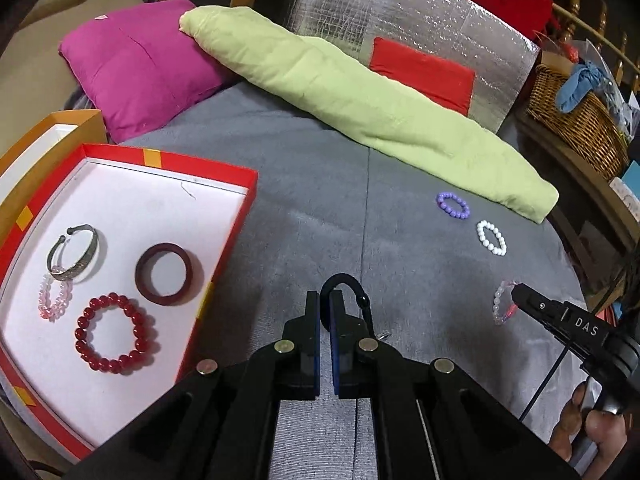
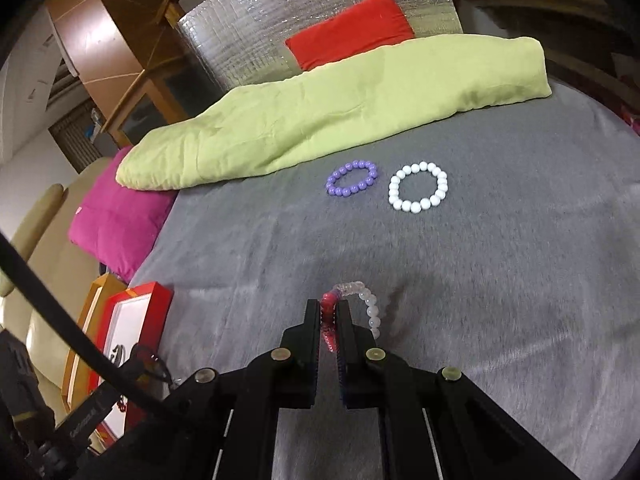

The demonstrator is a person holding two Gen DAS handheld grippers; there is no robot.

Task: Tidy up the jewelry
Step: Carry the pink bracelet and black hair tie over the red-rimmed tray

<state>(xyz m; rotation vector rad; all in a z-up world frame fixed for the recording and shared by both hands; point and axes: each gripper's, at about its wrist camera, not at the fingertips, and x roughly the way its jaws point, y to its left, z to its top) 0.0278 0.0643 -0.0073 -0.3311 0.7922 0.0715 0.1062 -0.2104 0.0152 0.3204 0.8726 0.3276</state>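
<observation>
**Four pieces boxed, two in the grippers, two still on the blanket**

The red tray (image 1: 236, 216) already holds a silver cuff (image 1: 74, 254), a dark red bangle (image 1: 168, 274), a red bead bracelet (image 1: 116, 338) and a pale pink bead bracelet (image 1: 54, 296); the left gripper (image 1: 325, 300) is pinched on a thin black hooked piece (image 1: 352, 284), likely a clasp or carabiner, though its lower part is hidden behind the fingers; the right gripper (image 2: 329, 308) is clamped on a pink-and-clear bead bracelet (image 2: 370, 304), its gripped part hidden between the fingers; whether the bracelet is lifted off the grey blanket (image 2: 520, 280) is unclear. A purple bead bracelet (image 2: 352, 178) and a white bead bracelet (image 2: 418, 192) lie side by side near the green bolster (image 2: 320, 120), well apart from the tray, awaiting transfer.
</observation>
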